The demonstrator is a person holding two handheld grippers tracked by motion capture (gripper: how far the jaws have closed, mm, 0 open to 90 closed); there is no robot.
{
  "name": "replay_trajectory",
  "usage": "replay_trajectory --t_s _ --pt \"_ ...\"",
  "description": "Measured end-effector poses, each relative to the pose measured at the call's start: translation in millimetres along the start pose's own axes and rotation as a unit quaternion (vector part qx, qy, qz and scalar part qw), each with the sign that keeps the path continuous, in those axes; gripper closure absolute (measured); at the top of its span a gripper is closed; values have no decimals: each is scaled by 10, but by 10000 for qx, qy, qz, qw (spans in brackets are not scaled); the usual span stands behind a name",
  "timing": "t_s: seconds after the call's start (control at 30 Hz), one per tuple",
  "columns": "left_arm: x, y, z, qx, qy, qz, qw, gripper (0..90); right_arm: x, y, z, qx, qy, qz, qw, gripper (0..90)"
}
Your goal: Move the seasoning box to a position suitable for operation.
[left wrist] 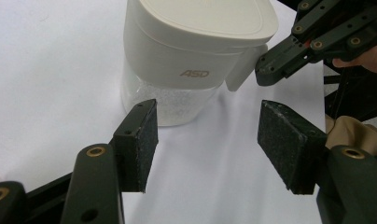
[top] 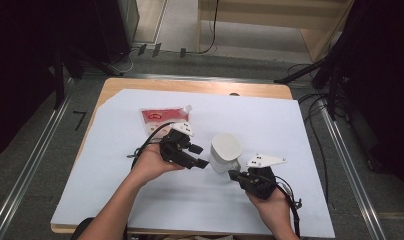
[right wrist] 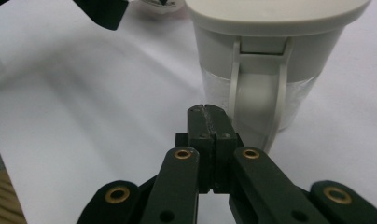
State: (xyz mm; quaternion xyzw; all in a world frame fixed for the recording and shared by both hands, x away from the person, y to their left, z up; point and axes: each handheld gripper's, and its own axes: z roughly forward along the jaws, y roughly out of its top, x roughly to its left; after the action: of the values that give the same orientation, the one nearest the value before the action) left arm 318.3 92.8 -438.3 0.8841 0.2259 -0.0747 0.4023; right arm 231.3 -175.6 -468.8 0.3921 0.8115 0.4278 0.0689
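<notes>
A white lidded container (top: 225, 151) with a clear lower part stands mid-table on the white sheet (top: 115, 190). In the left gripper view the container (left wrist: 191, 51) reads "ASD" and holds white granules. My left gripper (top: 199, 156) is open just left of it, and the open left gripper (left wrist: 210, 140) has nothing between its pads. My right gripper (top: 233, 174) is shut and empty at the container's near right side. In the right gripper view the shut right gripper (right wrist: 208, 112) points at the lid's side latch (right wrist: 259, 88). Its tip (left wrist: 267, 70) touches the latch tab (left wrist: 240, 72).
A red and white spouted pouch (top: 164, 118) lies flat behind the left hand. The sheet covers most of a wooden table (top: 190, 86). Cables and black stands line the floor around the table.
</notes>
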Motion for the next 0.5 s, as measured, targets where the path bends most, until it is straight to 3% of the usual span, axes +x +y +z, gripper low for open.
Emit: replay_trajectory --t_s 0.5 --pt "6 1 16 70 22 85 9999 391 -187 -9 -55 -44 -165 267 9995 900"
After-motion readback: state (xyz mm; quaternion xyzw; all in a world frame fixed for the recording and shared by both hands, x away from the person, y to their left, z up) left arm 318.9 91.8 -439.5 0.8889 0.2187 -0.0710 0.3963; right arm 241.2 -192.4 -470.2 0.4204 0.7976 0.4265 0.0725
